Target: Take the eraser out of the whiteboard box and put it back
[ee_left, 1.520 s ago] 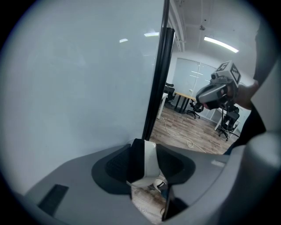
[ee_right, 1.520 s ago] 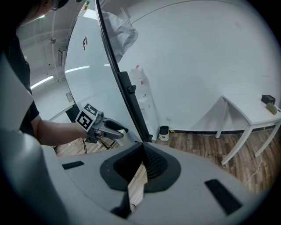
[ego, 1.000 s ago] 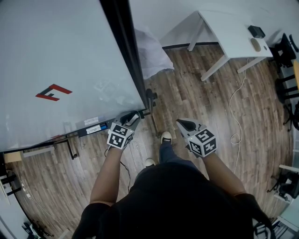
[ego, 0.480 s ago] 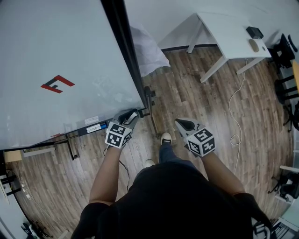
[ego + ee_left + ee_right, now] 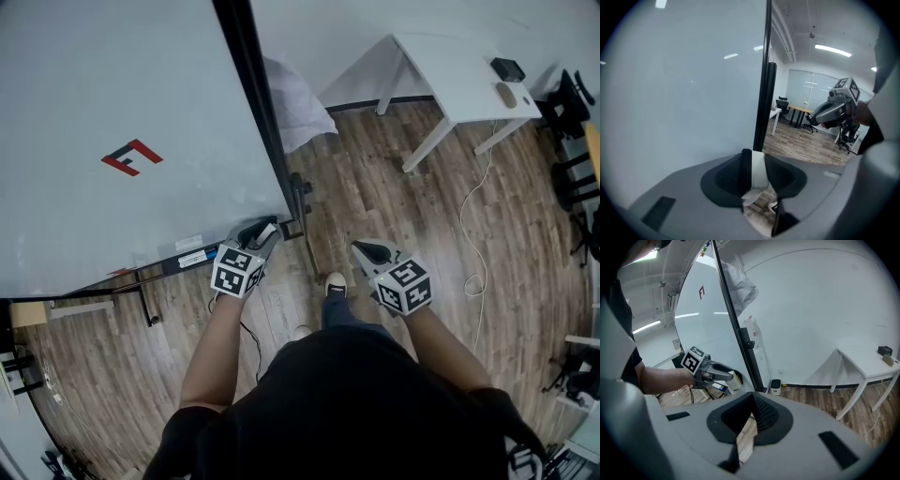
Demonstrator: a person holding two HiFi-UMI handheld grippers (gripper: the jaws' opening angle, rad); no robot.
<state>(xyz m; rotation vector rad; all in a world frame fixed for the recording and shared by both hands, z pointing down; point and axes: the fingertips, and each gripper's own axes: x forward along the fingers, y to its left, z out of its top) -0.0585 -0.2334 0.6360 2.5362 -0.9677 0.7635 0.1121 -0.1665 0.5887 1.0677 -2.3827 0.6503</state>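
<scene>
Wooden floor (image 5: 394,187) runs under a standing whiteboard (image 5: 112,122), and you are at the board's lower right corner. Your left gripper (image 5: 263,232) is clamped on the eraser (image 5: 757,171). Its jaws have just been closing, and the left gripper view shows the white body and dark felt face pinched upright between the pads. The eraser is out of the whiteboard box (image 5: 173,264) and off its floor, held just beside the board's black edge post.

What the return turns on is this: the box is the dark tray along the board's bottom edge, and from your left gripper it lies close by, down and to the left in the head view. Its long axis follows that bottom edge. I judge you need the eraser's length brought in line with the tray before lowering — how its length lies now I cannot tell, since the pads cover most of it.

Your right gripper (image 5: 368,249) hangs over the floor with its jaws together and nothing in them — well apart from the box, so the left is the nearer hand for putting it back.
</scene>
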